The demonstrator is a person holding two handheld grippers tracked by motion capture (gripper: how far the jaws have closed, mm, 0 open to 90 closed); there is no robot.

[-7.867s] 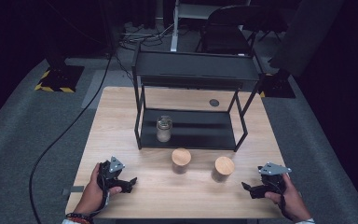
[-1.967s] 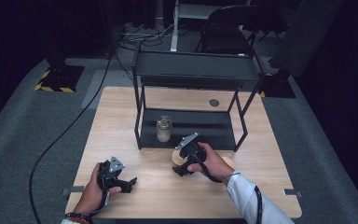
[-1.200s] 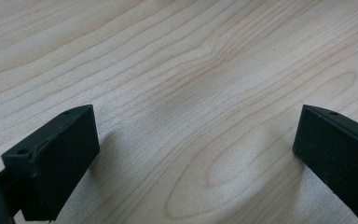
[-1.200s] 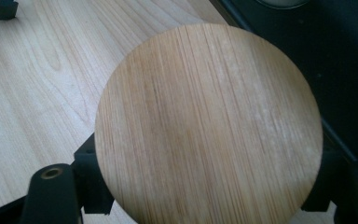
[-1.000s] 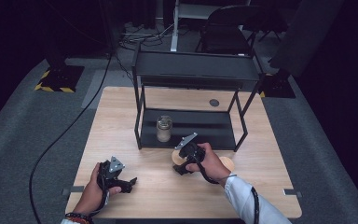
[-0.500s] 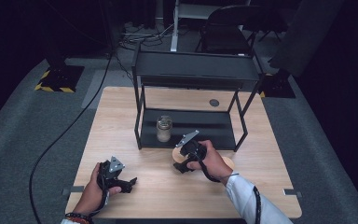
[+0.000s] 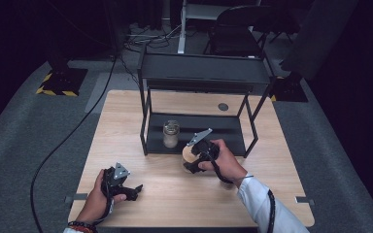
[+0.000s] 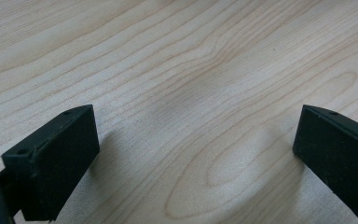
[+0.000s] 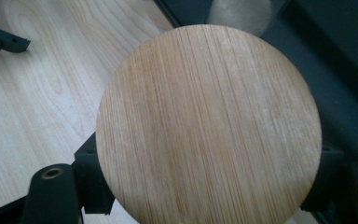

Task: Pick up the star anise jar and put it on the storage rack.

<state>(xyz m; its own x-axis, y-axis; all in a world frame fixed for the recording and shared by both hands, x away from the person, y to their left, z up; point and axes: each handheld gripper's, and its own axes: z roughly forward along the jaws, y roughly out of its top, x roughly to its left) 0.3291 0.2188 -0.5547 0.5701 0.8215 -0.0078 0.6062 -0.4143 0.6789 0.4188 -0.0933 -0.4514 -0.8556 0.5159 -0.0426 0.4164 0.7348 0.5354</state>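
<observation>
My right gripper (image 7: 193, 161) is shut on a jar with a round wooden lid (image 7: 189, 154), held just in front of the black rack's lower shelf (image 7: 223, 138). In the right gripper view the wooden lid (image 9: 209, 126) spans the space between the two black jaws, which press on it from either side. A glass jar (image 7: 171, 133) stands on that lower shelf, and its blurred side (image 9: 242, 11) appears past the lid. My left gripper (image 7: 127, 191) rests at the table's front left, its jaws wide apart over bare wood (image 8: 196, 116) with nothing between them.
The black two-level rack (image 7: 201, 73) stands across the middle of the wooden table (image 7: 126, 121). A small dark disc (image 7: 223, 107) lies on the table behind it. A black cable (image 7: 73, 131) trails off the table's left side over grey floor.
My right gripper has lifted the wooden-lidded jar a little and carried it slightly toward the rack. The left gripper has stayed where it was.
</observation>
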